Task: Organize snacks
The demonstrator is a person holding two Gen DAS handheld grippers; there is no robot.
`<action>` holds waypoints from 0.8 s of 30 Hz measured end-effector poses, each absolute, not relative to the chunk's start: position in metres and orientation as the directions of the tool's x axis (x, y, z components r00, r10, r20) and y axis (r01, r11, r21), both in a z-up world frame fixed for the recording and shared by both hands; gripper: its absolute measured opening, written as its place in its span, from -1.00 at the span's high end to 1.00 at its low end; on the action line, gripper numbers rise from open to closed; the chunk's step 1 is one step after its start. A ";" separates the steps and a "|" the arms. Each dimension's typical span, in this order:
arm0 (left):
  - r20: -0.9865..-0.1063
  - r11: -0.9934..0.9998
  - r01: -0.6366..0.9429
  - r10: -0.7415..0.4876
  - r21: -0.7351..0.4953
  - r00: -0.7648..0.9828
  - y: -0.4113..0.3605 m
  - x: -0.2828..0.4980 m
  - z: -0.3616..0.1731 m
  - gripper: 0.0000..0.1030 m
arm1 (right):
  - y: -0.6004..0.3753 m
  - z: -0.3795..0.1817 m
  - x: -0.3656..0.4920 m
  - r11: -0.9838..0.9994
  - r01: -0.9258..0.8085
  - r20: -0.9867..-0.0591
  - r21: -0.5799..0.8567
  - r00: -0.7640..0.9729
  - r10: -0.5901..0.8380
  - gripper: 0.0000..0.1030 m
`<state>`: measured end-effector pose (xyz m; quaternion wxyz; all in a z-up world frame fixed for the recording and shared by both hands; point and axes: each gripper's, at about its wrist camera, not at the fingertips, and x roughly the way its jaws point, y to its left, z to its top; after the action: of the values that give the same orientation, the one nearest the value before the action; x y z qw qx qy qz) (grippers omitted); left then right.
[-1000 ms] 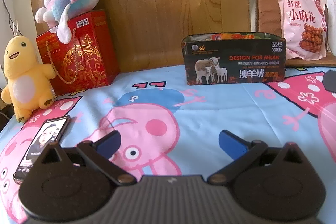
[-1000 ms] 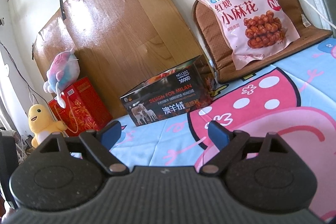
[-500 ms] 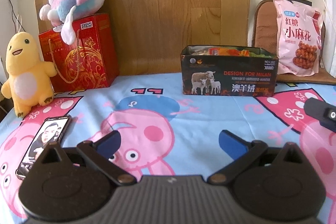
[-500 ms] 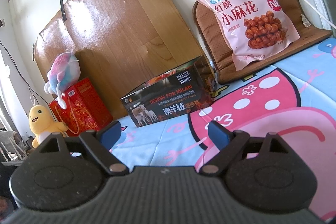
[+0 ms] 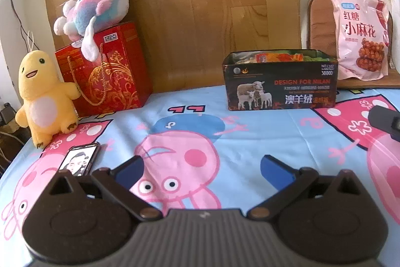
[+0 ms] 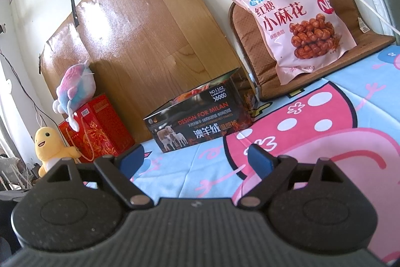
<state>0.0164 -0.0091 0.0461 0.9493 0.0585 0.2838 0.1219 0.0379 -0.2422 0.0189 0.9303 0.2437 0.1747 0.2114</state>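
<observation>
Both tongs, left (image 5: 201, 168) and right (image 6: 196, 160), gape wide with nothing in them. The pink snack bag (image 6: 298, 24) leans on the brown cushion (image 6: 243, 24), right of the black box (image 6: 200, 120). Looks light, crinkly, slippery; I'd pinch its top seam.

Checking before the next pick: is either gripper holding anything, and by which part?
Nothing is held. The left gripper and right gripper are both open and empty.

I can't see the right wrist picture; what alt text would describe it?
Open, empty tongs point across a cartoon-pig bedsheet toward a black box with snack packets inside. A pink snack bag leans on a brown cushion behind; plush toys and a red gift bag stand left.
</observation>
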 end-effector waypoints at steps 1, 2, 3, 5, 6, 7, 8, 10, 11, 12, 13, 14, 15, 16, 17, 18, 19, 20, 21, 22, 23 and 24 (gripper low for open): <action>-0.523 0.962 -0.203 0.271 0.184 0.808 -0.009 0.016 0.046 -1.00 | -0.242 0.019 0.038 0.792 -0.308 -0.222 0.527 0.850 0.478 -0.78; -0.521 0.960 -0.206 0.275 0.187 0.808 -0.009 0.016 0.047 -1.00 | -0.242 0.019 0.038 0.792 -0.308 -0.222 0.528 0.850 0.478 -0.79; -0.521 0.960 -0.208 0.277 0.188 0.807 -0.008 0.016 0.047 -1.00 | -0.241 0.019 0.038 0.792 -0.307 -0.221 0.528 0.850 0.477 -0.79; -0.521 0.959 -0.210 0.279 0.189 0.807 -0.008 0.016 0.047 -1.00 | -0.242 0.019 0.038 0.791 -0.306 -0.221 0.529 0.851 0.477 -0.79; -0.521 0.959 -0.211 0.280 0.189 0.807 -0.008 0.016 0.047 -1.00 | -0.243 0.019 0.038 0.791 -0.306 -0.220 0.530 0.851 0.477 -0.79; -0.519 0.958 -0.214 0.283 0.191 0.806 -0.007 0.016 0.048 -1.00 | -0.243 0.019 0.038 0.791 -0.306 -0.220 0.530 0.851 0.477 -0.79; -0.518 0.958 -0.215 0.285 0.192 0.807 -0.007 0.016 0.048 -1.00 | -0.243 0.019 0.038 0.791 -0.306 -0.220 0.530 0.851 0.477 -0.79; -0.515 0.957 -0.217 0.288 0.194 0.808 -0.007 0.016 0.048 -1.00 | -0.243 0.019 0.038 0.791 -0.307 -0.219 0.530 0.851 0.477 -0.79; -0.513 0.956 -0.218 0.290 0.197 0.808 -0.007 0.015 0.049 -1.00 | -0.243 0.019 0.038 0.791 -0.307 -0.219 0.530 0.851 0.477 -0.79; -0.510 0.955 -0.220 0.293 0.199 0.808 -0.007 0.015 0.049 -1.00 | -0.243 0.019 0.038 0.791 -0.307 -0.219 0.530 0.851 0.477 -0.79; -0.507 0.954 -0.222 0.296 0.203 0.810 -0.007 0.014 0.050 -1.00 | -0.243 0.019 0.038 0.790 -0.307 -0.219 0.530 0.851 0.478 -0.79; -0.503 0.952 -0.224 0.300 0.207 0.810 -0.008 0.014 0.050 -1.00 | -0.243 0.019 0.038 0.790 -0.307 -0.219 0.530 0.851 0.478 -0.79; -0.500 0.951 -0.226 0.303 0.211 0.811 -0.008 0.013 0.050 -1.00 | -0.244 0.019 0.038 0.790 -0.307 -0.219 0.530 0.851 0.478 -0.79; -0.497 0.950 -0.227 0.305 0.214 0.812 -0.008 0.013 0.051 -1.00 | -0.243 0.019 0.038 0.790 -0.307 -0.219 0.530 0.851 0.478 -0.79; -0.496 0.950 -0.227 0.307 0.216 0.812 -0.009 0.013 0.051 -1.00 | -0.244 0.019 0.038 0.790 -0.307 -0.219 0.530 0.851 0.478 -0.79; -0.496 0.949 -0.226 0.308 0.218 0.812 -0.009 0.013 0.051 -1.00 | -0.244 0.019 0.038 0.790 -0.307 -0.219 0.530 0.851 0.478 -0.79; -0.494 0.949 -0.225 0.308 0.221 0.813 -0.010 0.013 0.051 -1.00 | -0.244 0.019 0.038 0.790 -0.307 -0.219 0.531 0.851 0.478 -0.79; -0.491 0.948 -0.225 0.310 0.226 0.814 -0.010 0.012 0.050 -1.00 | -0.244 0.019 0.038 0.790 -0.308 -0.219 0.530 0.851 0.478 -0.79; -0.487 0.946 -0.226 0.314 0.232 0.815 -0.011 0.012 0.050 -1.00 | -0.244 0.019 0.038 0.790 -0.308 -0.219 0.530 0.851 0.478 -0.79; -0.479 0.943 -0.227 0.320 0.243 0.817 -0.013 0.011 0.050 -1.00 | -0.244 0.019 0.038 0.790 -0.308 -0.219 0.530 0.850 0.478 -0.79; -0.472 0.940 -0.228 0.326 0.253 0.819 -0.014 0.011 0.050 -1.00 | -0.243 0.019 0.038 0.790 -0.308 -0.219 0.530 0.851 0.478 -0.79; -0.467 0.938 -0.228 0.329 0.261 0.821 -0.015 0.010 0.050 -1.00 | -0.243 0.019 0.038 0.790 -0.308 -0.219 0.530 0.851 0.478 -0.79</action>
<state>0.0101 -0.0154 0.0496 0.9492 0.0971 0.2609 0.1467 0.0383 -0.2434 0.0193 0.9300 0.2458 0.1734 0.2113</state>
